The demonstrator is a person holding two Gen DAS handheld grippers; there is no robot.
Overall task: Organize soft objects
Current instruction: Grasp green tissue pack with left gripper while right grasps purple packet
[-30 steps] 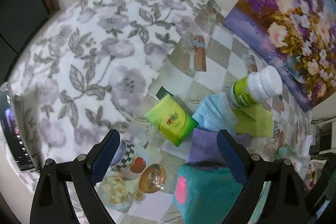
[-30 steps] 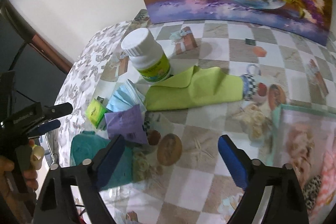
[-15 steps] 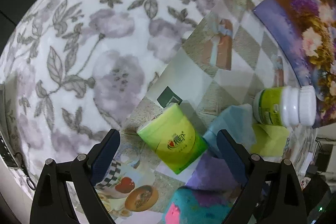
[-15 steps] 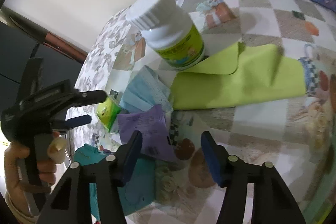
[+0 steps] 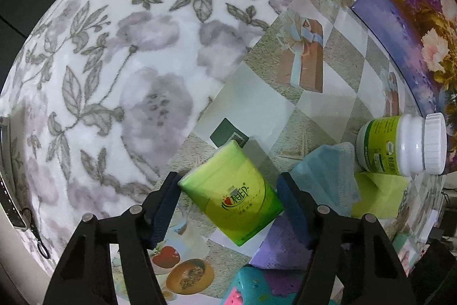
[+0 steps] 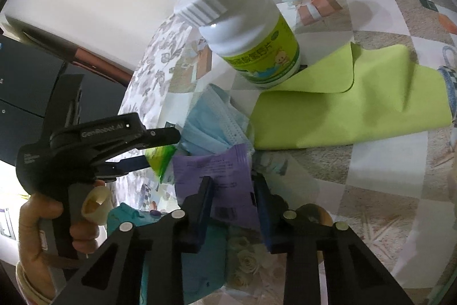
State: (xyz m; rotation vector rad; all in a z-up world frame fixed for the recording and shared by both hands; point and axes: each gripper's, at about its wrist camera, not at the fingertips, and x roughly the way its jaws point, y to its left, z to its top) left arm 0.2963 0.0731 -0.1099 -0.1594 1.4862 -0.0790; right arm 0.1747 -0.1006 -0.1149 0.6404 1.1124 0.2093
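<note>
Left gripper (image 5: 228, 187) jaws are closing around the green tissue pack (image 5: 232, 192); right gripper (image 6: 232, 190) jaws are closing around the purple packet (image 6: 217, 179), at its six o'clock edge.

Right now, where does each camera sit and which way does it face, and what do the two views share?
Left wrist: on the left gripper, facing down; its closing jaws straddle the green tissue pack.
Right wrist: on the right gripper, angled down over the table; closing jaws straddle the purple packet; the person's left hand shows.
Shared: tissue pack, purple packet, blue masks, white bottle.
</note>
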